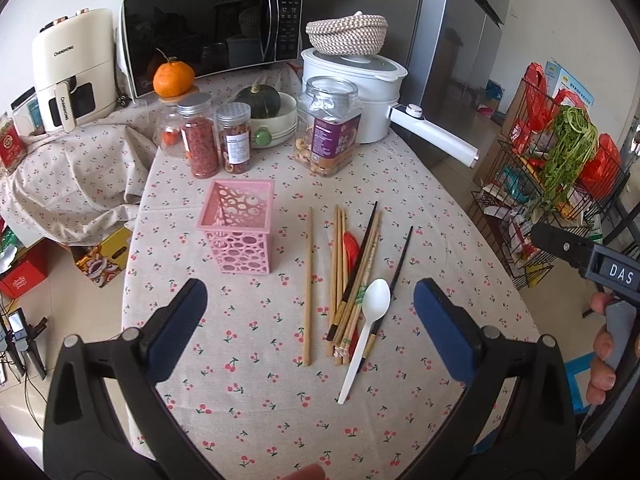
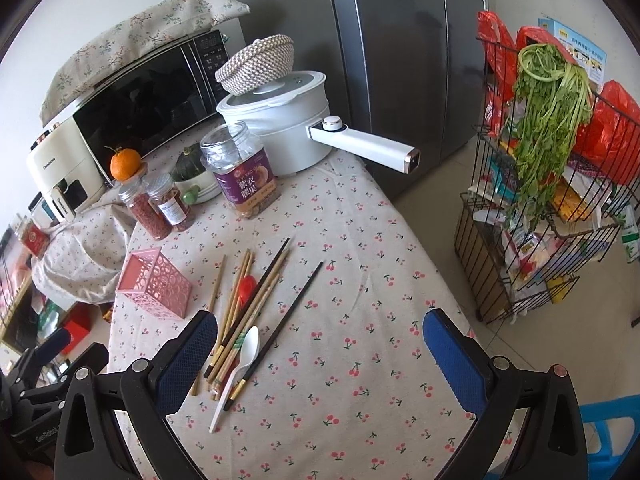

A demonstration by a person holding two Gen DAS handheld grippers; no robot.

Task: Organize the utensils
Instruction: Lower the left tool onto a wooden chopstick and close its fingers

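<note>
Chopsticks (image 1: 352, 280) and white spoon (image 1: 366, 328) lie ahead between the spread, empty left claw (image 1: 310, 300).

The cream air fryer (image 1: 72, 68) reads "CHANGHONG" on its front and again on its handle. The right gripper's body (image 1: 612, 270) shows "DAS". The purple-labelled jar (image 2: 244, 172) carries "紫衣腰果". The left gripper's body (image 2: 38, 426) shows "GenRobot".
</note>
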